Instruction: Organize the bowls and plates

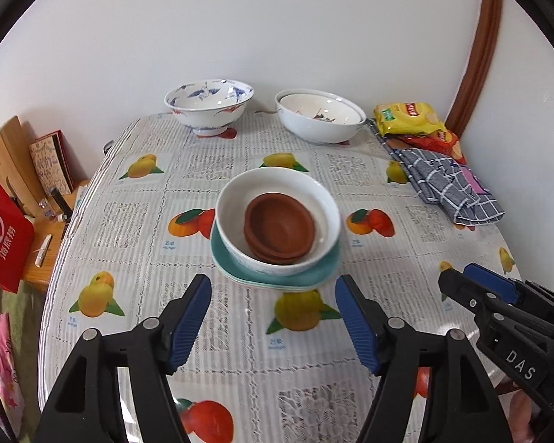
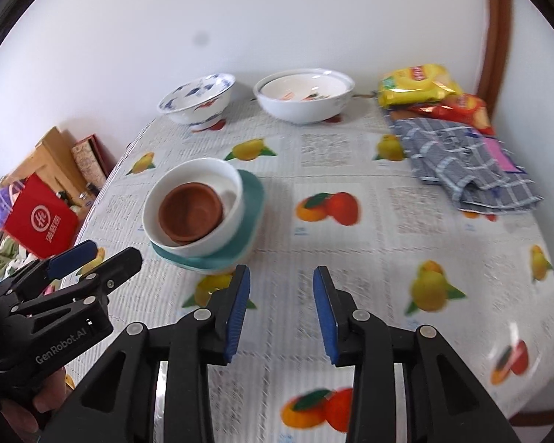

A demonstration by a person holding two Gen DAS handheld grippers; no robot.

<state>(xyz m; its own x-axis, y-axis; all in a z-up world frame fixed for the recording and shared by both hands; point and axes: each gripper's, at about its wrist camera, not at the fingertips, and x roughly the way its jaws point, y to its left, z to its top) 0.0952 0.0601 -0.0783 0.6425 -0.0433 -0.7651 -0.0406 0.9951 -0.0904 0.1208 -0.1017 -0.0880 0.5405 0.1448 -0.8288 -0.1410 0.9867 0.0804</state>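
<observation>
A stack stands mid-table: brown clay saucers (image 1: pixel 280 229) inside a white bowl (image 1: pixel 325 203) on teal plates (image 1: pixel 277 280). The stack also shows in the right wrist view, with the brown saucers (image 2: pixel 190 212), white bowl (image 2: pixel 232 184) and teal plates (image 2: pixel 253 199). A blue-patterned bowl (image 1: pixel 208 105) (image 2: pixel 195 101) and a wide white bowl (image 1: pixel 319 116) (image 2: pixel 303 98) stand at the back. My left gripper (image 1: pixel 273 288) is open and empty just before the stack. My right gripper (image 2: pixel 281 277) is open and empty, to the stack's right; it also shows in the left wrist view (image 1: pixel 458 277).
Yellow and red snack packets (image 1: pixel 410 118) and a folded grey checked cloth (image 1: pixel 450 181) lie at the back right. The table (image 1: pixel 203 332) has a fruit-print cover. A red bag (image 1: pixel 3 232) and boxes sit on a low shelf beyond the left edge.
</observation>
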